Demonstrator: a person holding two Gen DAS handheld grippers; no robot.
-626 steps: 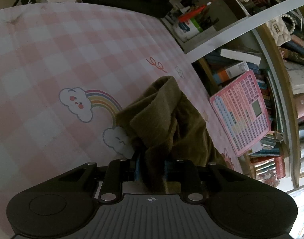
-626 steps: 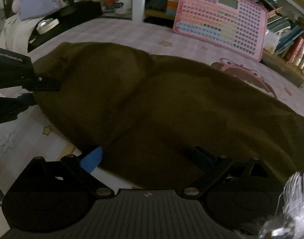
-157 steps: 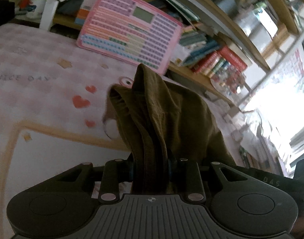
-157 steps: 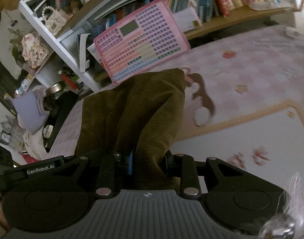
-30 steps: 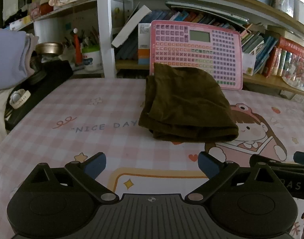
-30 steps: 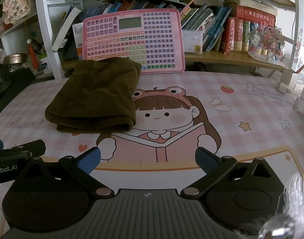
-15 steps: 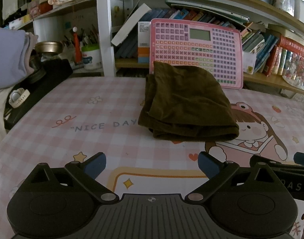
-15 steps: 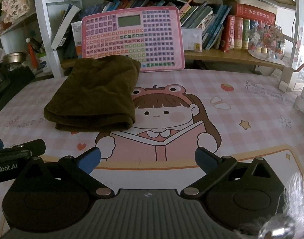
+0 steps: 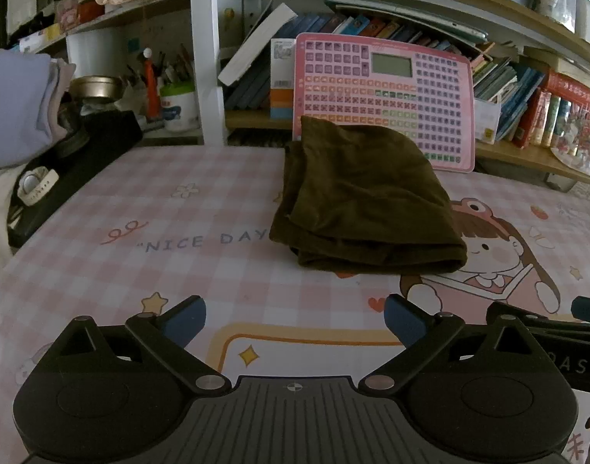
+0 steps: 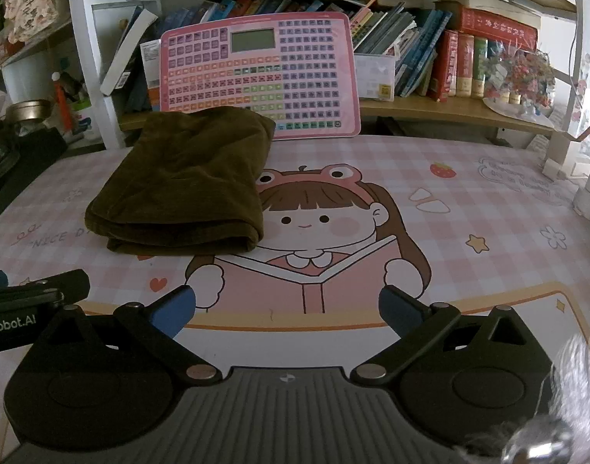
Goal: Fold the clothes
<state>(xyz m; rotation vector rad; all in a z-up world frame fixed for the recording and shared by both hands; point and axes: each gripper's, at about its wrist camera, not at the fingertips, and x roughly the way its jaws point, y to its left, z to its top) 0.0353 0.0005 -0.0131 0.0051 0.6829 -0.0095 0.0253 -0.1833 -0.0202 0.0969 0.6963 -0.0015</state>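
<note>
olive-brown folded garment (image 9: pixel 366 197) lying flat in several layers on the desk (image 9: pixel 186 255), its thick rolled fold facing the cameras and its far edge sitting just in front of the pink button learning tablet (image 9: pixel 384 98), which is leaning upright against the bookshelf (image 10: pixel 461 110). the garment is covering part of the "nice day" lettering (image 9: pixel 206 240) on its left and touching the head of the printed frog-hat girl (image 10: pixel 314 232) on its right, both belonging to the pink checked desk mat. left gripper (image 9: pixel 295 319) hovering near the viewer with its blue-tipped fingers (image 9: pixel 183 319) spread wide apart, holding nothing and staying well apart from the garment. right gripper (image 10: pixel 288 309) likewise hanging over the near part of the mat, fingers (image 10: pixel 397 309) standing wide and empty, above the printed open book. each gripper's black body is showing at the edge of the other's view: the right one at the lower right of the left wrist view, the left one at the lower left of the right wrist view. at far left, a brass bowl (image 9: pixel 96 87) and a white pen pot (image 9: pixel 179 106) are standing on the shelf, beside a black case (image 9: pixel 74 170) carrying a white watch (image 9: pixel 36 185). rows of books (image 10: pixel 484 63) are filling the shelf at far right.
</note>
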